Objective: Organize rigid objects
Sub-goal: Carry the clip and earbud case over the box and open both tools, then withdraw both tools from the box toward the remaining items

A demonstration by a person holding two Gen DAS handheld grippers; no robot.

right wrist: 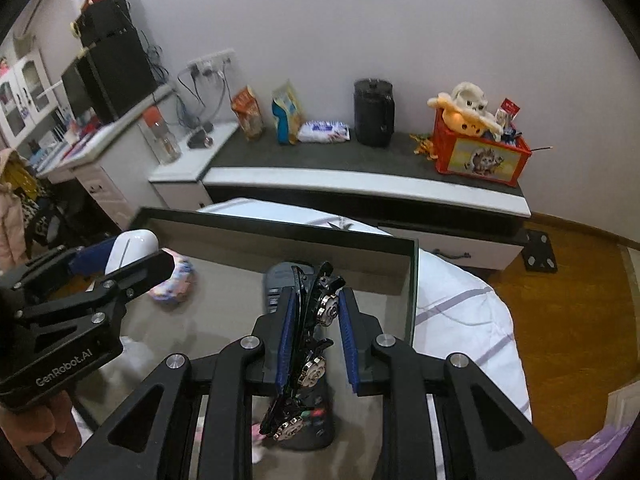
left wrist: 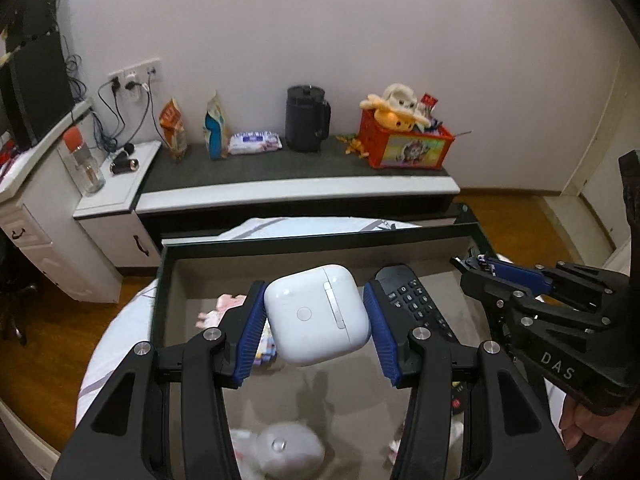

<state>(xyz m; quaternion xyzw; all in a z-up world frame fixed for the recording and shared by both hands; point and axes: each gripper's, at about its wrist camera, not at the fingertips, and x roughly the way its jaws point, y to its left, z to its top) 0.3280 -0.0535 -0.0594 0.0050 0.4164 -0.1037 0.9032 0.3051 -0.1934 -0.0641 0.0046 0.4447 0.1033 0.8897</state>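
Two things are held above the glass-topped table (left wrist: 404, 236): a white earbud case (left wrist: 318, 314), tilted, pinched between the blue pads of the left gripper (left wrist: 316, 320), and a black hair clip (right wrist: 310, 344) with metal flower studs, clamped in the narrow jaws of the right gripper (right wrist: 314, 340). Under them lies a black remote (left wrist: 416, 300) — beyond, a low cabinet (right wrist: 360, 184) carries a red toy crate (right wrist: 480, 156).

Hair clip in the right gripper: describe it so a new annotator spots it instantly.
Find the glass-topped table in front of the low cabinet. Above it, the right gripper is shut on a long black hair clip, hanging over a dark remote. Unlike the smooth white earbud case held alongside, it is thin, glossy and studded with metallic flower ornaments.
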